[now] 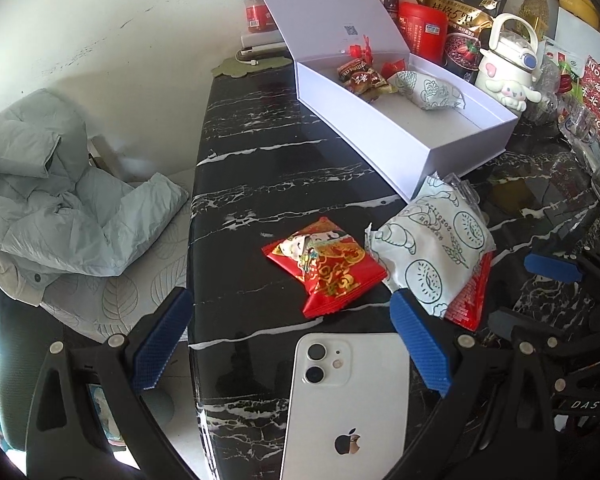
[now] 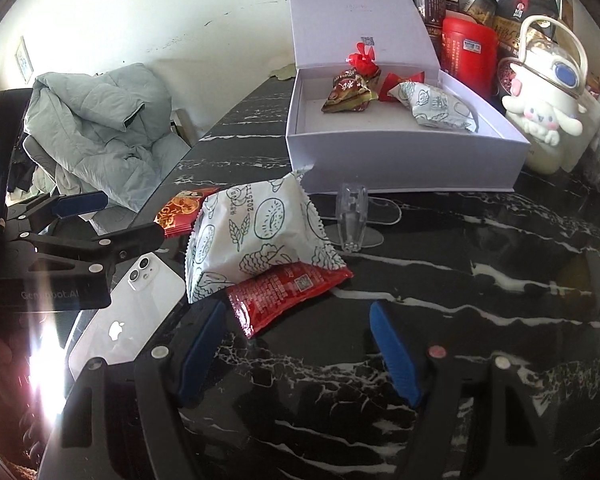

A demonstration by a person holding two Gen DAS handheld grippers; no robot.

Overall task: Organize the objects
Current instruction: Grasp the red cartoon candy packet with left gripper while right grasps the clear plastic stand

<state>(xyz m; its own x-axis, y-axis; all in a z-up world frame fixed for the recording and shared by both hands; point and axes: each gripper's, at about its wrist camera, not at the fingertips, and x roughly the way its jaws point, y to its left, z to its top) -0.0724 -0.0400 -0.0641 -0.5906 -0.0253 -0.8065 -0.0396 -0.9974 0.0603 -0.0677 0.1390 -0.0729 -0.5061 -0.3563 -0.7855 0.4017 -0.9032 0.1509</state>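
An open white box (image 1: 412, 136) (image 2: 400, 160) stands on the black marble table (image 1: 260, 168) and holds several wrapped sweets (image 1: 360, 76) and a white printed packet (image 1: 428, 90). In front of it lie a red-gold snack packet (image 1: 324, 268), a white printed packet (image 1: 432, 248) (image 2: 252, 232) on top of a red packet (image 2: 288, 292), and a white phone (image 1: 348, 400) (image 2: 128, 312). My left gripper (image 1: 292, 344) is open above the phone. My right gripper (image 2: 296, 352) is open, just short of the red packet.
Jars, a red tin (image 1: 424, 30), bags and a cream character bottle (image 2: 548, 116) crowd the back right. A clear plastic stand (image 2: 352, 220) sits in front of the box. A grey jacket (image 1: 48, 188) lies on a chair left of the table edge.
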